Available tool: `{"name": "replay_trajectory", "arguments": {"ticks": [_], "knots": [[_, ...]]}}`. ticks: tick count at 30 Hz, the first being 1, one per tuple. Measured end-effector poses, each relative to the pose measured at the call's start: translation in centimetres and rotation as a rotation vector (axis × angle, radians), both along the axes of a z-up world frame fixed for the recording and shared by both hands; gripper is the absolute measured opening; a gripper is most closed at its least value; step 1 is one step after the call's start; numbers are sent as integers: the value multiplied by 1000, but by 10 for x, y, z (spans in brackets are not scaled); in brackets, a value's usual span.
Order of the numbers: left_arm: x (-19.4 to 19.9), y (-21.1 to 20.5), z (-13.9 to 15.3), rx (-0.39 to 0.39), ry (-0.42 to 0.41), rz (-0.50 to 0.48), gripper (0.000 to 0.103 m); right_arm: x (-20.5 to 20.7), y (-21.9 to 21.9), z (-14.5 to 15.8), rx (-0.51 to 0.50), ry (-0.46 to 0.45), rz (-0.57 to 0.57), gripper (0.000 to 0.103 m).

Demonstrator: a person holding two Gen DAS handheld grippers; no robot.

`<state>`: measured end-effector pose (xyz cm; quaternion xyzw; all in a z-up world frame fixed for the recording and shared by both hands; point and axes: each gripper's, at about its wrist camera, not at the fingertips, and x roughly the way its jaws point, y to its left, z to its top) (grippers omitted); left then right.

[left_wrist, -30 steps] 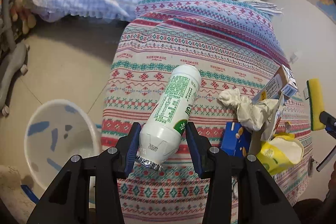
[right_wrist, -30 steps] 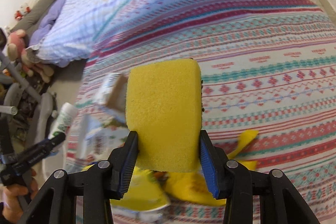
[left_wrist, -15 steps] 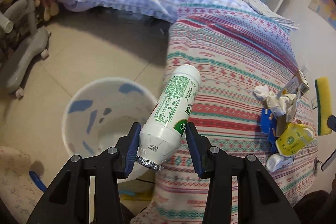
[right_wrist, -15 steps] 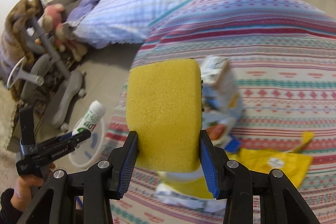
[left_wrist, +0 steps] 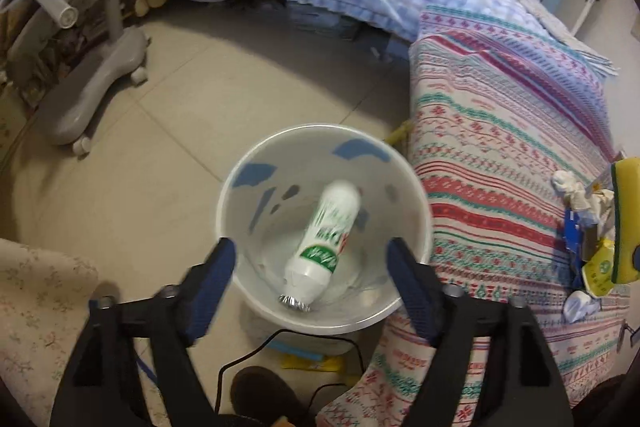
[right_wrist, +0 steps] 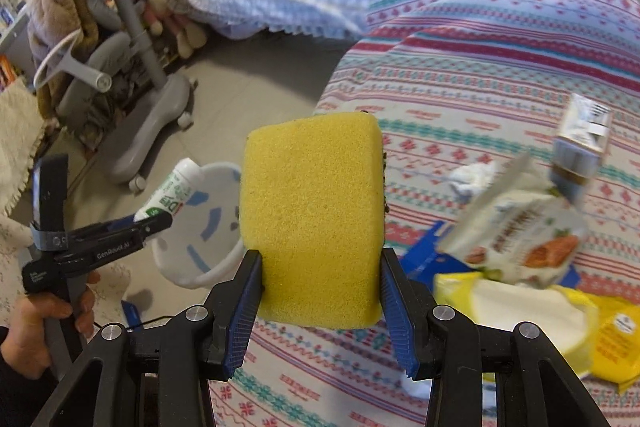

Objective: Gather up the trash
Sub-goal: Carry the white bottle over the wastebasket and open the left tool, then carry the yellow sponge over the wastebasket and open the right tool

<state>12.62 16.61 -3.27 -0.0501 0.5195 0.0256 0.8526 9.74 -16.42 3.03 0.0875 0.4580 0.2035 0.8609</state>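
One white bottle (left_wrist: pixel 324 247) now lies in the single bin (left_wrist: pixel 240 187); your left gripper (left_wrist: pixel 310 267), clamped on it before, gapes wide. Your right gripper (right_wrist: pixel 320 291) still grips one yellow sponge (right_wrist: pixel 314 219).

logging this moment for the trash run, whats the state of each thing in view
left tool: open, over the bin
bottle: released, inside the bin, foil end toward camera
bin: upright on the floor beside the bed
right tool: shut on the sponge
sponge: upright between the fingers
wrapper pile: on the bedspread
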Motion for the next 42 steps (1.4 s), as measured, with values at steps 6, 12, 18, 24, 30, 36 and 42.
{"name": "replay_trajectory", "arguments": {"ticks": [6,12,18,24,30,36,42], "knots": [[-9,19,1,63,19,52,89,12,36,-15,8,39,32,51],[-16,38,7,91,13,73,89,28,70,-33,5,75,49,51],[-16,54,12,88,-6,120,89,44,106,-52,-9,120,70,51],[-17,65,17,68,-24,161,89,55,133,-63,-15,148,85,52],[-17,70,19,57,-35,186,89,66,149,-66,-17,164,91,52],[-19,70,17,56,-30,195,89,68,165,-62,-29,154,129,55],[-21,68,18,48,-36,193,89,67,164,-51,2,130,122,79]]}}
